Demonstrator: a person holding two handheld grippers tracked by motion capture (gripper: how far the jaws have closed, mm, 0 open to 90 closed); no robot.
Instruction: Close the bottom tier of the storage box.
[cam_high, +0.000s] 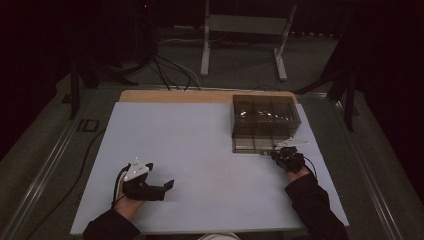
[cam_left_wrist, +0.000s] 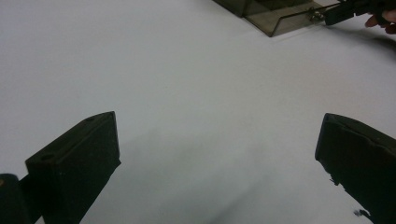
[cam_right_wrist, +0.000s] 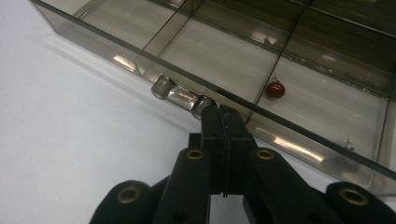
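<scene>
The smoked transparent box (cam_right_wrist: 299, 70) sits at the far right of the white desk (cam_high: 200, 160), divided into compartments. One compartment holds a small red bead (cam_right_wrist: 275, 89); a tiny metal item lies in the next one, too small to identify. The box's clear cylindrical knob (cam_right_wrist: 180, 95) projects from its front wall. My right hand-held gripper (cam_right_wrist: 219, 112) has its jaws pressed together, with the tips touching the knob's right end; whether they pinch it I cannot tell. The knob is glassy, with a rounded cap at each end. My left hand-held gripper (cam_high: 167, 186) rests on the desk, well apart from the box, jaws spread wide with nothing between them.
</scene>
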